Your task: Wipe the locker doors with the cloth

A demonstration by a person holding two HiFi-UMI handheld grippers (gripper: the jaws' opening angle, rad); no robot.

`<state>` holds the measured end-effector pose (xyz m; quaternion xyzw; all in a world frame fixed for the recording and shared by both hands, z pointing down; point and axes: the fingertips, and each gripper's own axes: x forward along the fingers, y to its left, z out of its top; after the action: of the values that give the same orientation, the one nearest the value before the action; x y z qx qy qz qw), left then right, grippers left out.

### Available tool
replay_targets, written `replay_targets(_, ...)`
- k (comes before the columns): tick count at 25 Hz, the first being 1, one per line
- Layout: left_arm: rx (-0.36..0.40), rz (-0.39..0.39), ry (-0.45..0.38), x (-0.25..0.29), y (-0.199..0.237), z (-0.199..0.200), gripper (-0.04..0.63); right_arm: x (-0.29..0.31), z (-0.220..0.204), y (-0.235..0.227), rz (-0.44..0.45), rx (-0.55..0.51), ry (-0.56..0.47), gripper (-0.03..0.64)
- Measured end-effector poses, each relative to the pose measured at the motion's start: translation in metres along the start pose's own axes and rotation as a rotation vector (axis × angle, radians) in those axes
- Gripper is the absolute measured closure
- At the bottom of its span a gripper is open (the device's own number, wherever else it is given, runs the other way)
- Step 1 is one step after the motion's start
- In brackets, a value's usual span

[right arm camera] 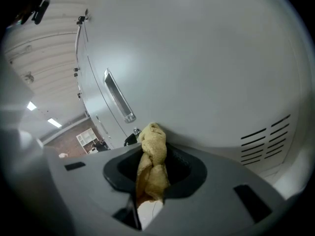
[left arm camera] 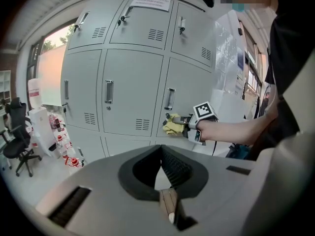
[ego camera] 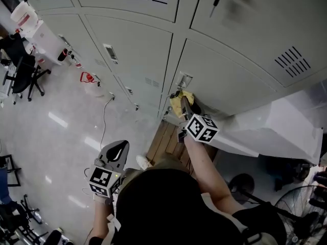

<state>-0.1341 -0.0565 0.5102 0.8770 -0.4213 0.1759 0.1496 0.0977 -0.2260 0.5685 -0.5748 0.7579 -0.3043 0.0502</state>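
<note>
My right gripper (ego camera: pixel 183 105) is shut on a crumpled yellow cloth (ego camera: pixel 177 102) and holds it against a grey locker door (ego camera: pixel 225 75), just below that door's handle (ego camera: pixel 185 79). In the right gripper view the cloth (right arm camera: pixel 151 168) is pinched between the jaws of the gripper (right arm camera: pixel 153 144), close to the door (right arm camera: pixel 197 68) and its handle (right arm camera: pixel 118 97). My left gripper (ego camera: pixel 119 148) hangs low over the floor, away from the lockers. Its jaws (left arm camera: pixel 161 166) stand together with nothing between them. From there the cloth (left arm camera: pixel 172 126) shows on the lower right door.
A black office chair (ego camera: pixel 23 70) and a white container (ego camera: pixel 43 37) stand at the left, with small red things (ego camera: pixel 87 78) on the floor. A plastic-covered bulk (ego camera: pixel 276 129) sits right of the lockers. A fan (ego camera: pixel 301 208) is at lower right. Wooden boards (ego camera: pixel 166 142) lie below the lockers.
</note>
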Motion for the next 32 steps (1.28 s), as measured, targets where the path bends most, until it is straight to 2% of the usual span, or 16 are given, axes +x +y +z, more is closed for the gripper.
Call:
replay_targets(6, -0.017, 0.027, 0.000, -0.002, 0.006, -0.003, 0.588, 0.017, -0.012, 0.009, 0.072, 0.057, 0.001, 0.512)
replay_targets(12, -0.027, 0.048, -0.001, -0.004, 0.012, -0.005, 0.588, 0.031, -0.028, 0.013, 0.100, 0.041, 0.021, 0.514)
replay_targets(22, -0.030, 0.059, -0.007, -0.004, 0.015, -0.005, 0.588, 0.039, -0.052, -0.005, 0.048, 0.007, 0.086, 0.514)
replay_targets(32, -0.021, 0.008, -0.012, 0.007, 0.005, -0.003, 0.588, 0.017, -0.051, -0.034, -0.051, -0.008, 0.079, 0.514)
